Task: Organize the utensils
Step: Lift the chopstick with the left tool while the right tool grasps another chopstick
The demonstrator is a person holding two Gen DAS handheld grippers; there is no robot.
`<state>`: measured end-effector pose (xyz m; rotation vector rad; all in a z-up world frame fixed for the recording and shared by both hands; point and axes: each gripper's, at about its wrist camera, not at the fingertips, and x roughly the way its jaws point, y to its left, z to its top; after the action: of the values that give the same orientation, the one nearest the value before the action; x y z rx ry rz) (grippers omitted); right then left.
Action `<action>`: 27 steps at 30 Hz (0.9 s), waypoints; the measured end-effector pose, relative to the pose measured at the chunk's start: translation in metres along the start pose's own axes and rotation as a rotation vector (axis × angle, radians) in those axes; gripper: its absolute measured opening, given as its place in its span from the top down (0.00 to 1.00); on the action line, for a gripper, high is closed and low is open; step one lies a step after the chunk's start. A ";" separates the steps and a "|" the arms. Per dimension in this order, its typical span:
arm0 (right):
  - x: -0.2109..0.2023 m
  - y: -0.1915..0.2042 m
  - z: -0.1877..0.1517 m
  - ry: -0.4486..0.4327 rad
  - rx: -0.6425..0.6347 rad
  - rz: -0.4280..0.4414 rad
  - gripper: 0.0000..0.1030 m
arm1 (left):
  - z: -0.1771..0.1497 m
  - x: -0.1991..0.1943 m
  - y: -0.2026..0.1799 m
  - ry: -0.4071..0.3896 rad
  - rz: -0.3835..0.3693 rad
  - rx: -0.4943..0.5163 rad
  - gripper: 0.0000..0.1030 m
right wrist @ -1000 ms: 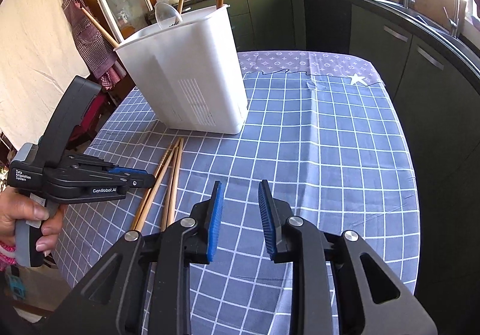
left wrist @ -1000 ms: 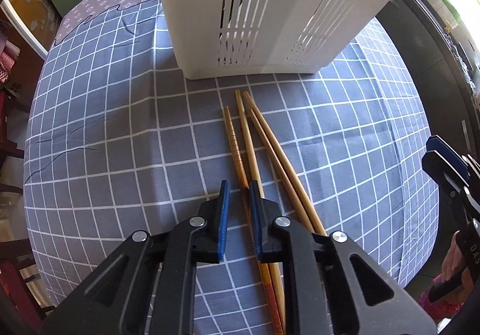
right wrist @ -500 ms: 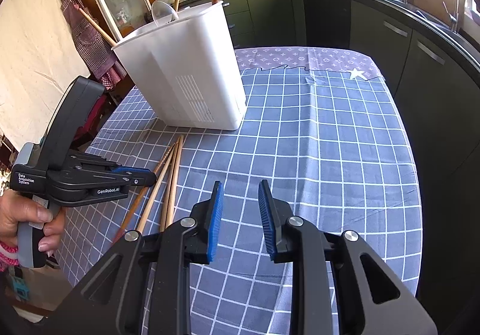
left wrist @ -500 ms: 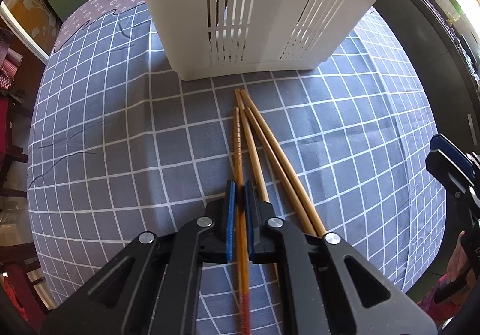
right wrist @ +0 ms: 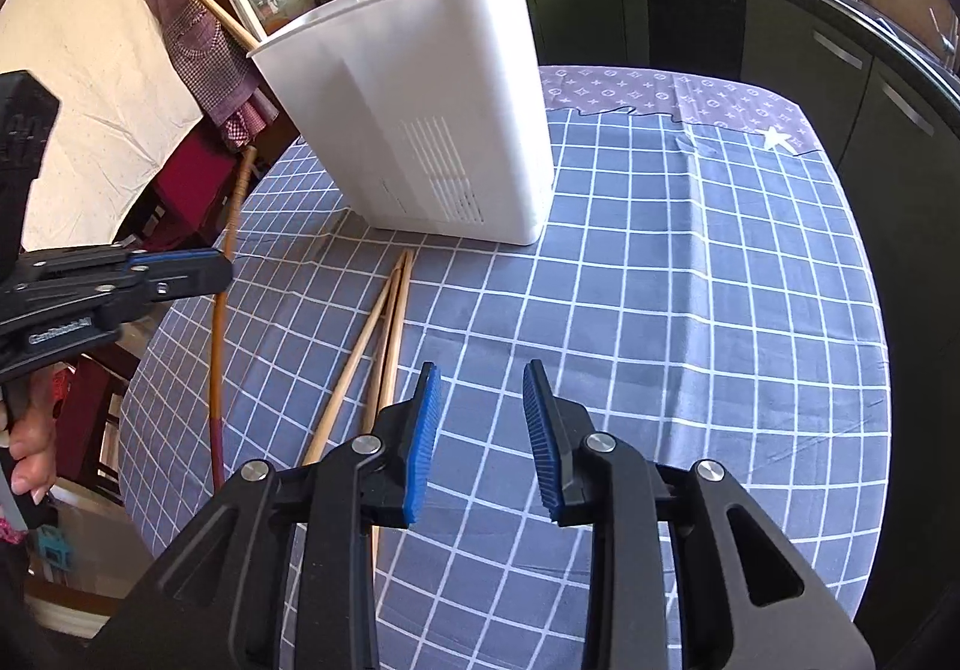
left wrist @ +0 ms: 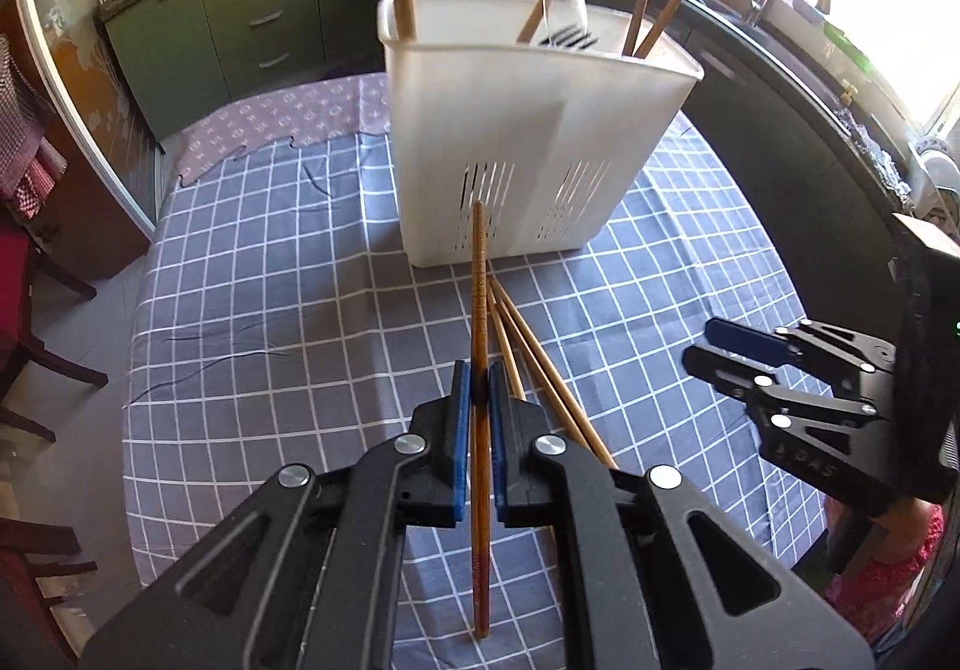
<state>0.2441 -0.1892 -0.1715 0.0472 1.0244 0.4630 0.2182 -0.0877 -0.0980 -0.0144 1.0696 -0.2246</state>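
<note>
Lifted: my left hand-held gripper (left wrist: 478, 400) clamped on dark chopstick (left wrist: 478, 298), now off worktop (left wrist: 252, 310), tip toward white holder (left wrist: 528, 129) ahead. Three pale chopsticks (left wrist: 534, 364) remain on cloth just right of it, pointing at holder's base. My right hand-held gripper (right wrist: 480, 430) empty, jaws apart, just been widening, hovering over bare cloth, pale chopsticks to its left. Holder carries spoon (left wrist: 564, 3), fork, more chopsticks.
</note>
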 end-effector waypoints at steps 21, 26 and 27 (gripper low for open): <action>0.085 0.055 0.032 0.114 -0.099 -0.117 0.69 | -0.045 -0.072 0.010 -0.252 0.007 0.072 0.94; 0.091 0.058 0.031 0.122 -0.122 -0.146 0.69 | -0.045 -0.071 0.011 -0.249 0.008 0.075 0.94; 0.090 0.057 0.031 0.122 -0.126 -0.159 0.69 | -0.045 -0.071 0.011 -0.249 0.008 0.074 0.94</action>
<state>0.2885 -0.0965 -0.2142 -0.1755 1.1076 0.3882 0.1487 -0.0588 -0.0596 0.0276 0.8130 -0.2487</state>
